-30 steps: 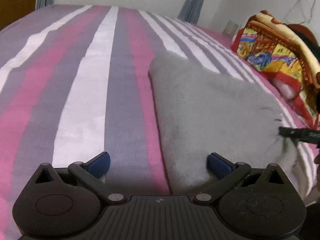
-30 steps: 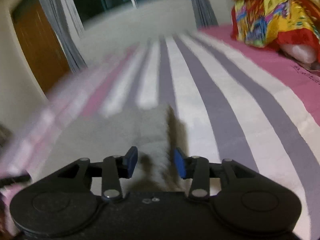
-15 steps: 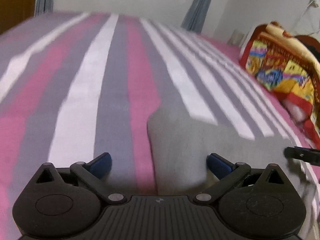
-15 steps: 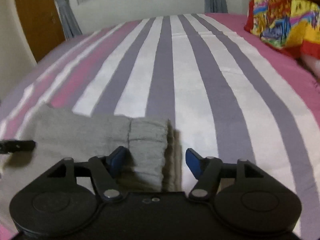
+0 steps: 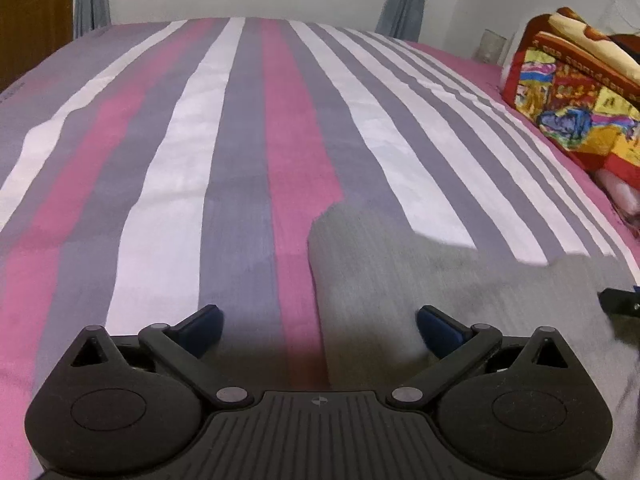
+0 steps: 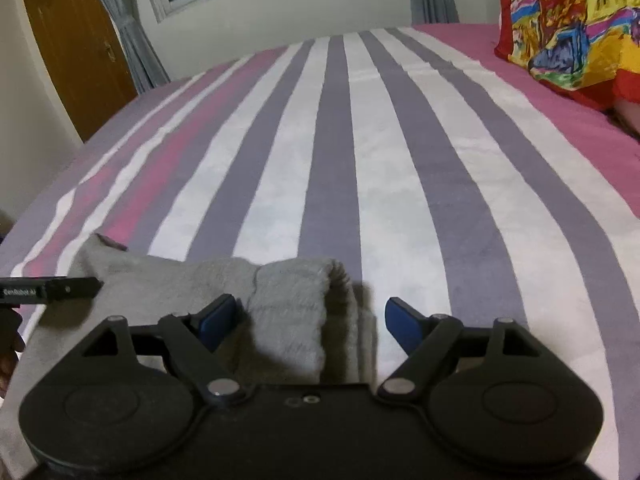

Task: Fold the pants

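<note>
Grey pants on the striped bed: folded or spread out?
Folded: the grey fleece pants lie doubled, with a cuffed layer stacked on top of another near the striped bedsheet.

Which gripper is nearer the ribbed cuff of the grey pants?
Right. The right gripper has the ribbed cuff between its opening jaws, pads clear of it. The left gripper is open over the pants' opposite edge, away from the cuff.

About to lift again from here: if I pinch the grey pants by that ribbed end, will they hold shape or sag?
The grey pants will probably sag: soft fleecy knit, lying limp on the striped bedspread. The stacked layers may slide apart unless pinched together. Likely light; pushing would bunch them.
</note>
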A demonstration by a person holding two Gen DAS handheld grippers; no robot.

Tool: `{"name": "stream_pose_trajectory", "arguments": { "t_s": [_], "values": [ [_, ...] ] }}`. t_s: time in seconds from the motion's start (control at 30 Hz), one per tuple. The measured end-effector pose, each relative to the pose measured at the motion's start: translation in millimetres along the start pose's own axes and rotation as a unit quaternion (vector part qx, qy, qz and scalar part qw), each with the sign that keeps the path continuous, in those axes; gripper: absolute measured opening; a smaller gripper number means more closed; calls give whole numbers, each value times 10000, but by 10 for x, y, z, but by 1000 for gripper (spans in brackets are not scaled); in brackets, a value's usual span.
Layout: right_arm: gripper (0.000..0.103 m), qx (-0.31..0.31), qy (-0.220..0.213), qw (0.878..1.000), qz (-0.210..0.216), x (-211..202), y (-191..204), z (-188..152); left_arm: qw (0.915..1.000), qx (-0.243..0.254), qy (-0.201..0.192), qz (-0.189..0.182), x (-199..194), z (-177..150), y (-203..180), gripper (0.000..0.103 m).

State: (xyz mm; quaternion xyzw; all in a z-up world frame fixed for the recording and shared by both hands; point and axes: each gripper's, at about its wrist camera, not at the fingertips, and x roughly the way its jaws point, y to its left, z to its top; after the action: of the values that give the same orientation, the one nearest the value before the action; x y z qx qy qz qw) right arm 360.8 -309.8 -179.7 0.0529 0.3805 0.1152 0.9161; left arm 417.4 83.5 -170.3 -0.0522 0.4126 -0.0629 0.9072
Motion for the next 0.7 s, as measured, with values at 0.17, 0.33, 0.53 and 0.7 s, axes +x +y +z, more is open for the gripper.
{"name": "stream_pose_trajectory", "arguments": {
  "t_s": [0.17, 0.33, 0.53, 0.7],
  "values": [
    [81, 66, 213, 9998, 4, -137, 107, -118, 10000, -6, 13, -31, -251, -238, -45, 103],
    [81, 146, 220, 9996, 77, -338, 151, -269, 9999, 149, 51, -16, -452, -455, -116, 103],
    [81, 42, 332, 9994, 100, -536, 198, -514, 9998, 179, 38, -26, -662, -685, -122, 103],
    [81, 182, 374, 9990, 180, -622, 178, -675, 9999, 83, 3, -56, -821, -878, -113, 103]
  ]
}}
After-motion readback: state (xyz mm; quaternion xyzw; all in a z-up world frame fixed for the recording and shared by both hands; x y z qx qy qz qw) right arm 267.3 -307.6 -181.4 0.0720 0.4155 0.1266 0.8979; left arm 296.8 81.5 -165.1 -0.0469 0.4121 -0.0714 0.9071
